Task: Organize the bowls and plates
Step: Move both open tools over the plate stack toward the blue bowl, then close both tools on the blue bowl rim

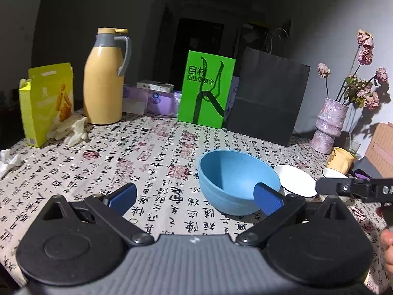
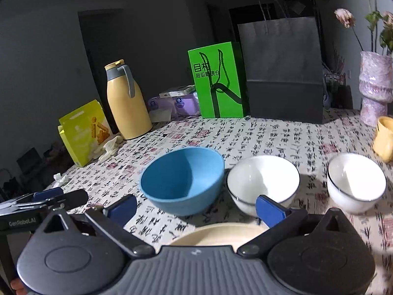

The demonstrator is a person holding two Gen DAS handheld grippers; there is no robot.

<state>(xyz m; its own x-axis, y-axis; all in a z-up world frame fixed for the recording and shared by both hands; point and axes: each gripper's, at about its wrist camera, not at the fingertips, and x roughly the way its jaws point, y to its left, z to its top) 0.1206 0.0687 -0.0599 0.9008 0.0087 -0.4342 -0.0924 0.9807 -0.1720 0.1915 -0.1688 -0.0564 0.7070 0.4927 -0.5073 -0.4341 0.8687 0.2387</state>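
Note:
A blue bowl (image 1: 231, 177) (image 2: 183, 179) stands on the patterned tablecloth. To its right stand two white bowls with dark rims, one (image 2: 264, 182) (image 1: 294, 180) close beside it and the other (image 2: 356, 182) further right. A cream plate (image 2: 221, 233) lies just under my right gripper (image 2: 196, 207), which is open with nothing between its fingers. My left gripper (image 1: 196, 196) is open too; its right pad (image 1: 267, 200) overlaps the blue bowl's near side, and I cannot tell whether they touch. Each gripper shows at the edge of the other's view, the right gripper (image 1: 329, 187) and the left gripper (image 2: 63, 195).
Along the back stand a yellow thermos jug (image 1: 105, 78), a green box (image 1: 206, 88), a black paper bag (image 1: 267, 98) and a pink vase with dried roses (image 1: 329, 125). A yellow carton (image 1: 46, 103) and gloves (image 1: 71, 127) sit left, a yellow mug (image 1: 341, 159) right.

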